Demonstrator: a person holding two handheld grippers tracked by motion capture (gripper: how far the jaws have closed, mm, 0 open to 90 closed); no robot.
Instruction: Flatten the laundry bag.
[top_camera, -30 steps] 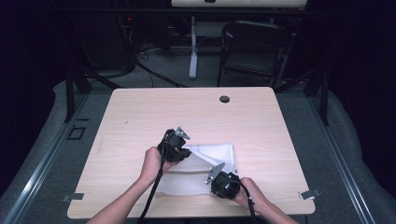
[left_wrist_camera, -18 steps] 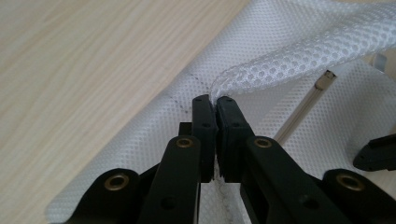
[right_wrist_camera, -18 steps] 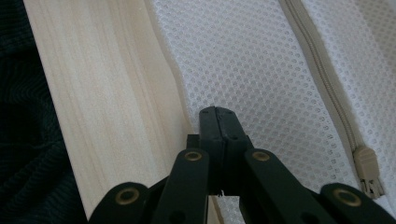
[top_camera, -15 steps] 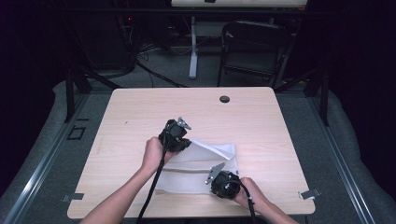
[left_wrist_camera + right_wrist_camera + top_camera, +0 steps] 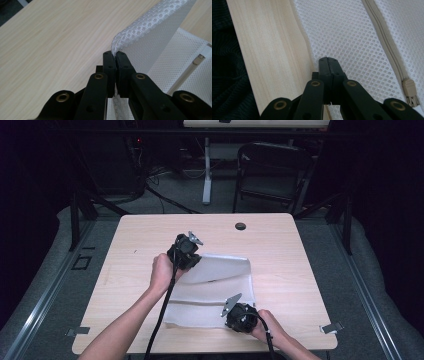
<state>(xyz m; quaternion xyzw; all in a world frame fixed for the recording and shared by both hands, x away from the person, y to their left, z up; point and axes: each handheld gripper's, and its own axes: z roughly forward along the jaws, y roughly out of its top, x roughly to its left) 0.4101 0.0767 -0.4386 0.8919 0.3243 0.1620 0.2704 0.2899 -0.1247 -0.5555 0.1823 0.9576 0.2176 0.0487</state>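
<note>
Both tongs are clamped on the white mesh bag (image 5: 215, 290). Left gripper (image 5: 186, 251) has its jaws pressed together on a corner of the bag, mesh pinched between the pads in the left gripper view (image 5: 115, 53), and that corner is raised off the table so the mesh (image 5: 152, 32) folds over the rest of the bag. Right gripper (image 5: 240, 316) has its jaws closed flat on the bag's near edge, jaw tips (image 5: 328, 61) sitting where mesh meets wood.

Bag lies on the near-centre part of the wooden table (image 5: 310, 265), mostly flat, lifted part at its far-left side. Beige zipper (image 5: 384, 40) runs along the mesh in the right gripper view, its pull (image 5: 410, 93) near the lower right corner there. A zipper line and a white tab (image 5: 207, 50) show at the right edge of the left gripper view.

Left hand (image 5: 161, 270) holds its gripper above the bag's left side; right hand (image 5: 265, 325) holds the other near the table's front edge. Cables trail back along both forearms.

Small dark round grommet (image 5: 240, 226) sits in the tabletop near the far edge, well apart from the bag. Black folding chair (image 5: 272, 170) stands beyond the table, on the dark floor.
</note>
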